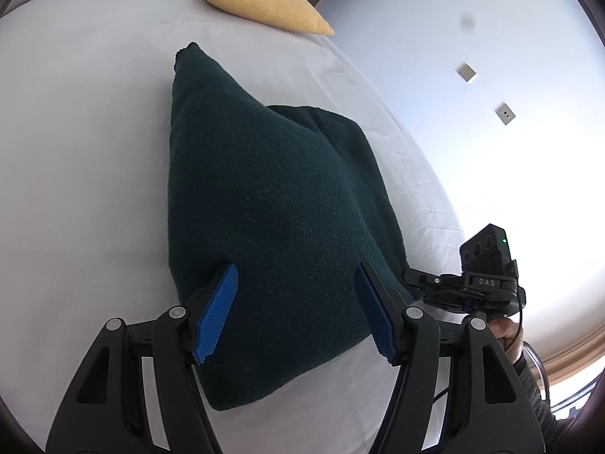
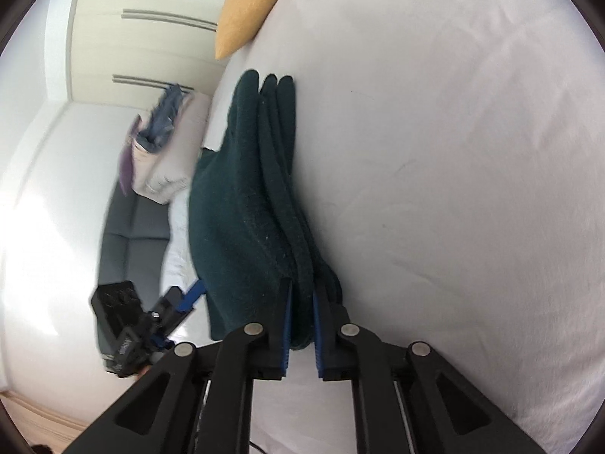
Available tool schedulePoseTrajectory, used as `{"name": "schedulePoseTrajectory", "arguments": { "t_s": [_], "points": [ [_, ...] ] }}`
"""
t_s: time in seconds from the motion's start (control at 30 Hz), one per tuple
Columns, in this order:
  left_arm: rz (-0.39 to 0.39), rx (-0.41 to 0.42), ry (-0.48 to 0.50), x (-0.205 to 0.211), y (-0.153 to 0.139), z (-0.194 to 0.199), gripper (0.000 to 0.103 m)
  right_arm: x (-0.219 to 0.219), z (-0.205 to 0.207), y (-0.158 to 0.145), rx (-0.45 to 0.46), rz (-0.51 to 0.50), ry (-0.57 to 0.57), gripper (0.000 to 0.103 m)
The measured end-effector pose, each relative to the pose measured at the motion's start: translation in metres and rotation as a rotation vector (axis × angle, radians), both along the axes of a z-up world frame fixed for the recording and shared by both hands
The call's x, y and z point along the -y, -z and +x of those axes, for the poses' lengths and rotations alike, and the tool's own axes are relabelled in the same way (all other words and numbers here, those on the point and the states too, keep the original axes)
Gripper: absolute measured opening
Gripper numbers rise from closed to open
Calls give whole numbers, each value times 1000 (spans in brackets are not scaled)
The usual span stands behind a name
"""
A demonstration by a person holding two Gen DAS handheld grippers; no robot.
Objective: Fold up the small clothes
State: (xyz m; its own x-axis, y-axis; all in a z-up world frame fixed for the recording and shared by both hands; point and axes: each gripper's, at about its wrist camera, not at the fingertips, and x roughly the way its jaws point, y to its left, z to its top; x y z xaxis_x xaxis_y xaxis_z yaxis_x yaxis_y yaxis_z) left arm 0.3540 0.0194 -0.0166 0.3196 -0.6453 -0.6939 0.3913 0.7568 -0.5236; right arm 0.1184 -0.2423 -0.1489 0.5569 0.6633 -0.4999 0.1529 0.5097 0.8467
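While the dark green knitted garment (image 1: 264,234) lies bunched on the white bed sheet (image 1: 83,159), part of it rises in a peak toward the left tool (image 1: 298,314), whose blue pads (image 1: 215,317) stand apart with the knit between them but not pressed. The right tool (image 2: 301,325) is clamped on several stacked layers of the same garment (image 2: 249,204) at its near edge, its jaws nearly together around the folds (the cloth stands on edge in the tilted right wrist view). Beyond the garment, near the far edge of the bed, lies a yellow pillow (image 1: 261,0). In the left wrist view the right tool's body (image 1: 487,265) sits just beside the garment's near right corner, gripped by a hand (image 1: 506,331).
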Motion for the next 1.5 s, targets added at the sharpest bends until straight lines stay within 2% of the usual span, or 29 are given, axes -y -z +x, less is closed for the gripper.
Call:
{"name": "schedulePoseTrajectory", "arguments": {
  "t_s": [0.07,0.1,0.17,0.27,0.37,0.47,0.57,0.6,0.63,0.67,0.77,0.87,1.0,1.13,1.3,1.4,1.5],
  "points": [
    [-7,-3,-9,0,8,-1,63,3,-9,-10,-3,-58,27,11],
    [-14,-3,-10,0,12,0,63,5,-12,-18,-14,-120,43,18],
    [-25,7,-10,0,12,-2,63,7,-19,-40,-12,-252,90,18],
    [-26,59,1,6,-1,-3,63,-6,-20,-74,94,-275,69,18],
    [-24,87,-4,9,-10,6,63,-35,-4,-91,168,-254,-28,18],
    [-4,145,-19,13,-23,25,63,-58,21,-81,160,-257,-104,18],
    [24,145,-27,19,-22,54,62,-57,38,-53,76,-253,-99,18],
    [35,138,-30,22,-18,64,62,-49,40,-43,55,-252,-85,8],
    [51,125,-33,23,-12,72,55,-43,39,-35,42,-223,-76,0],
    [71,105,-33,25,-3,81,44,-38,37,-30,38,-196,-67,0],
    [81,52,-35,24,19,92,33,-34,29,-22,54,-147,-59,0],
    [46,31,-41,18,31,93,33,-30,21,-16,68,-111,-52,0],
    [138,83,-6,30,33,90,33,-27,14,-12,80,-72,-25,0],
    [121,108,-10,27,40,84,33,-23,2,-11,92,-55,-5,0],
    [161,115,-3,31,47,85,33,-28,1,-16,100,-79,7,0],
    [131,115,-6,26,53,85,35,-29,-1,-19,104,-90,16,0],
    [161,153,-8,30,52,80,35,-31,-5,-21,117,-110,23,0]
  ]
}}
